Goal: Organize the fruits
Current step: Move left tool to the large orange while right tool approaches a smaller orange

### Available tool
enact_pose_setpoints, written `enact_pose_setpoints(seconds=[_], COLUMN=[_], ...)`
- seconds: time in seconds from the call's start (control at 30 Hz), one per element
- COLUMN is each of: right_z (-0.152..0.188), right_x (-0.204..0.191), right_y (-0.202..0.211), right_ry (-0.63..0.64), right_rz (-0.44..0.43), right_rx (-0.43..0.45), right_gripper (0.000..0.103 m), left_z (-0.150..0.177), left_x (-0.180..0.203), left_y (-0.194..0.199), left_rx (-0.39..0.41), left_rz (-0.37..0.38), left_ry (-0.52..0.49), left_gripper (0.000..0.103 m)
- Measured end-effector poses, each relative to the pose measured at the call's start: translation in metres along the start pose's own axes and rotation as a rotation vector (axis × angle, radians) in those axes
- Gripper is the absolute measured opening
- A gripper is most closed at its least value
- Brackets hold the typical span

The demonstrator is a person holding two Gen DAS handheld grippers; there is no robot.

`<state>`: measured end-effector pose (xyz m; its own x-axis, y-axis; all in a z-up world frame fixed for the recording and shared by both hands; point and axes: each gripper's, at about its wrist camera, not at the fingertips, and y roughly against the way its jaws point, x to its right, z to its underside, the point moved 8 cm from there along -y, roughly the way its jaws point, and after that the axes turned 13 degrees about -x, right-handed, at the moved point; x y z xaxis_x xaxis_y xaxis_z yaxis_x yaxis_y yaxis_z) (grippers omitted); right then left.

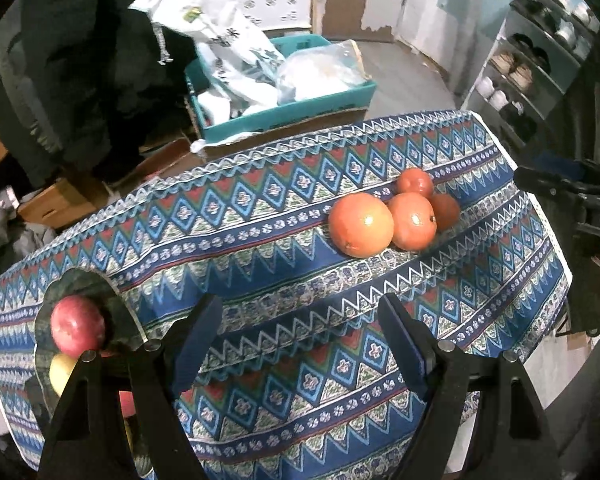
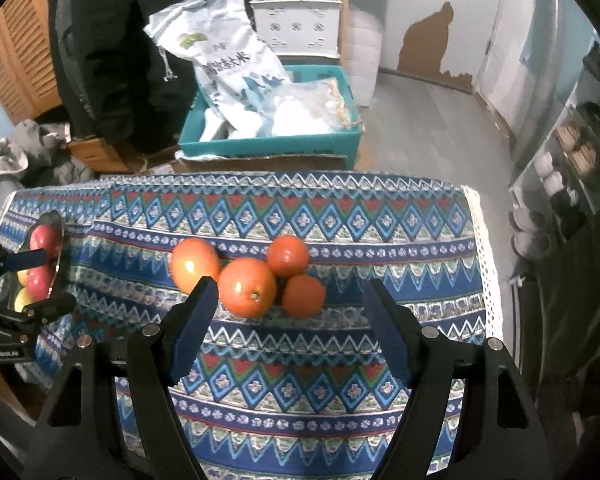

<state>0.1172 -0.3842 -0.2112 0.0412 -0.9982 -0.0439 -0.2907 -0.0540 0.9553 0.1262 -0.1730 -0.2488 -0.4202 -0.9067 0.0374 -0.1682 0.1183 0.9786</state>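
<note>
Several oranges lie clustered on the patterned tablecloth (image 1: 260, 248): a large one (image 1: 360, 225) with smaller ones (image 1: 412, 221) behind it. In the right wrist view they show as a large orange (image 2: 247, 287) flanked by others (image 2: 194, 265) (image 2: 303, 295). A glass bowl (image 1: 80, 280) at the table's left holds a red apple (image 1: 77, 326) and a yellow fruit (image 1: 62, 372); the bowl (image 2: 62, 256) also shows in the right wrist view. My left gripper (image 1: 300, 344) is open and empty above the cloth, right of the bowl. My right gripper (image 2: 290, 320) is open and empty just in front of the oranges.
A teal crate (image 2: 268, 144) with rice bags (image 2: 228, 68) stands on a box beyond the table's far edge. A shoe rack (image 1: 532, 60) stands at the right. The other gripper (image 2: 24, 312) hovers by the bowl. Cardboard boxes (image 1: 56, 200) and clothes lie at the left.
</note>
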Motion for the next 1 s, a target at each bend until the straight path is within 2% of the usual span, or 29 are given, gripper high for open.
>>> enact_pose_setpoints(seconds=[0.17,0.43,0.67,1.0], right_z=[0.004,0.009,0.012,0.002], right_x=[0.014,0.029,0.035,0.035], right_y=[-0.014,-0.044,-0.083,-0.114], right_ry=[-0.02,-0.052,-0.086,-0.125], right_rz=[0.005,-0.001,-0.057,-0.148], right_rx=[-0.031,-0.086,-0.144,-0.162], right_gripper=[0.076,0.076,0.076,0.076], left_z=[-0.009,-0.03,-0.043,-0.053], left_x=[0.01,0.023,0.032,0.043], left_y=[-0.013,-0.039,-0.062,-0.088], left_rx=[-0.003,-0.018,-0.042,-0.069], left_rz=[-0.022,-0.002,0.031,0.065], left_ry=[-0.045,-0.069,-0.067,-0.096], left_gripper=[0.082,0.082,0.082,0.082])
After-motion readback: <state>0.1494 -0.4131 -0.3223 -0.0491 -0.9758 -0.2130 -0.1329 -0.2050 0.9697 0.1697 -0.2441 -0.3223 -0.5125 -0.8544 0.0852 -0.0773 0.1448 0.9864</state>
